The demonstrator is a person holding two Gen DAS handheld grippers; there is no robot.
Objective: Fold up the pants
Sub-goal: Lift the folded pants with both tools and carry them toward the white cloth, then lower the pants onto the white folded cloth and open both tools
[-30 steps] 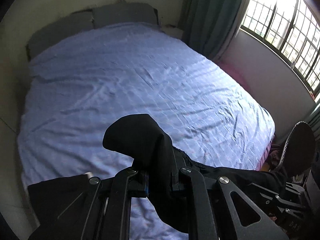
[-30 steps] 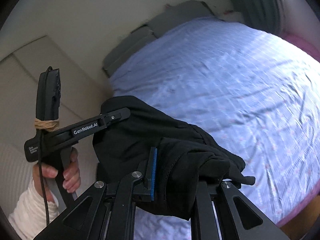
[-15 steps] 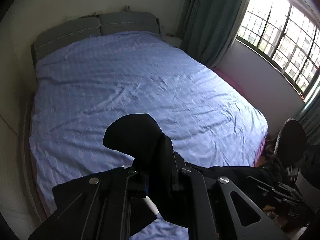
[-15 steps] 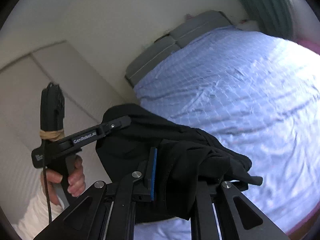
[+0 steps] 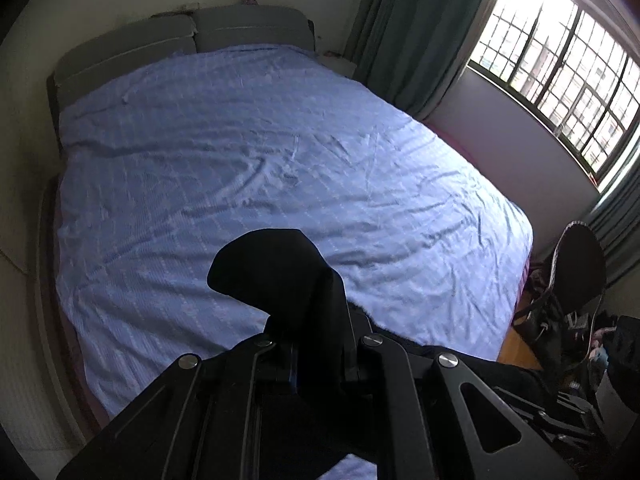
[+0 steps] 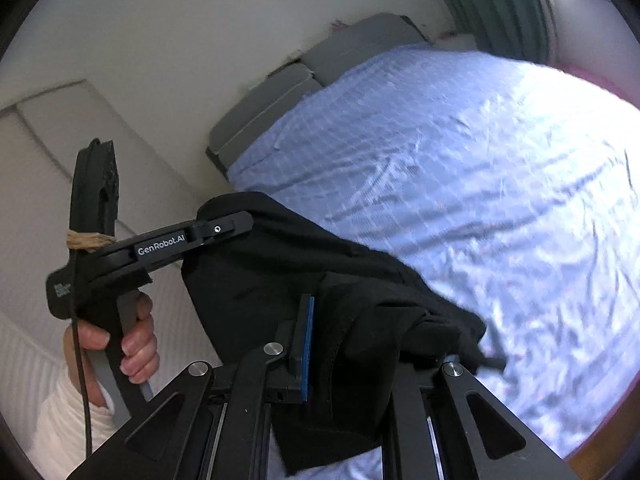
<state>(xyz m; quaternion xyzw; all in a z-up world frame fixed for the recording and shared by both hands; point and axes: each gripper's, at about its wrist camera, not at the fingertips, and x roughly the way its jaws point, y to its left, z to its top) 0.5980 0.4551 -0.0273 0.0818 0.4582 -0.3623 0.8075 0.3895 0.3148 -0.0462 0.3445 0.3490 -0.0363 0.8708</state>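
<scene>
Nearby, bed (image 5: 280, 152), curtain (image 5: 404, 32) — window (image 5: 560, 60)

Daylight is pouring through the barred window (image 5: 560, 80), blowing out the bedsheet (image 6: 520, 200) in blur, while fisheye edges are darkening

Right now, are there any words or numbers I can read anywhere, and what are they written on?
"GenRobot.AI": white letters on the side of the left gripper, seen from the right wrist.
A small white mark near that gripper's handle: too blurred to read.
Nothing readable on the pants, bed or window.
</scene>
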